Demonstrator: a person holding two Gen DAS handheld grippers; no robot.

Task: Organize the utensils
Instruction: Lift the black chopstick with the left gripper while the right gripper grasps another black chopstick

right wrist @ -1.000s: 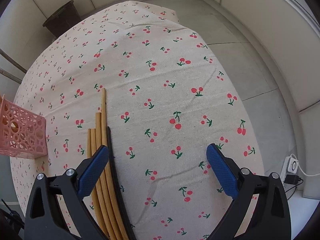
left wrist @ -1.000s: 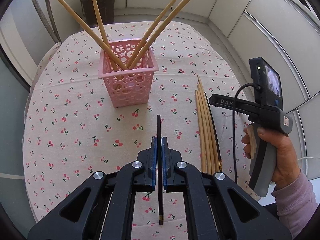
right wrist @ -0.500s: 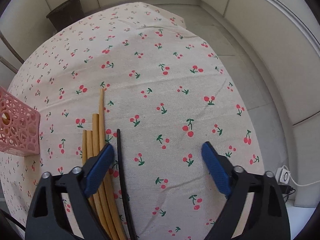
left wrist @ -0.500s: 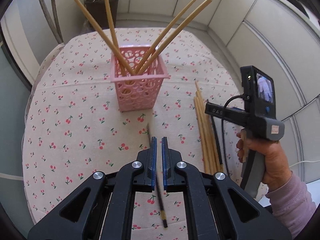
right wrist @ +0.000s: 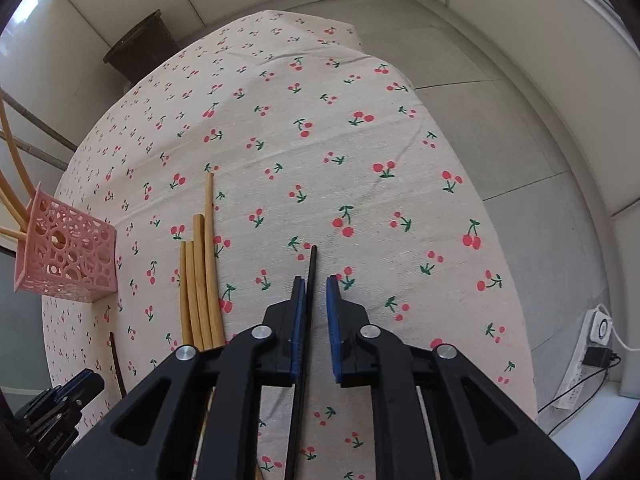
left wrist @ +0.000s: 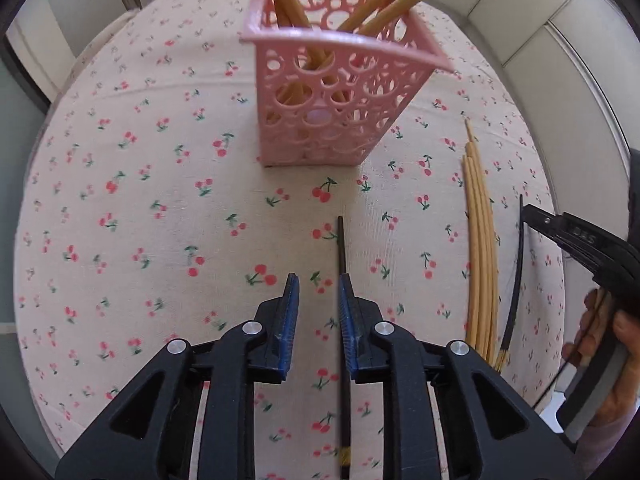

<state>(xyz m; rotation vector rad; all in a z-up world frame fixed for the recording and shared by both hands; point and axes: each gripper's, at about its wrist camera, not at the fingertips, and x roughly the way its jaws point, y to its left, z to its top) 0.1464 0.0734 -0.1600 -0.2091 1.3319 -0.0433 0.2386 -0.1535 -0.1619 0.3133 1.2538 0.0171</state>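
Chopsticks are the job: one black chopstick point(left wrist: 341, 256) lies flat on the cherry-print cloth point(left wrist: 132, 208) of the bench, running lengthwise just inside the right-hand pad of the left tool point(left wrist: 319, 300), whose blue pads are spread with a clear gap and pinch nothing. A second black chopstick point(right wrist: 310, 276) lies between the fingers of the right tool point(right wrist: 316, 300); those pads stand narrowly apart, the stick close against the left-hand one, and I cannot tell whether it is touched or gripped. Just to the left of that tool a bundle of bamboo chopsticks point(right wrist: 200, 280) lies side by side on the cloth. Farther off, the pink basket point(left wrist: 336, 104) stands upright with several bamboo sticks point(left wrist: 376, 12) leaning out of it. Beyond the bench sit a dark bin point(right wrist: 142, 48) and a power strip point(right wrist: 588, 356) on the floor.
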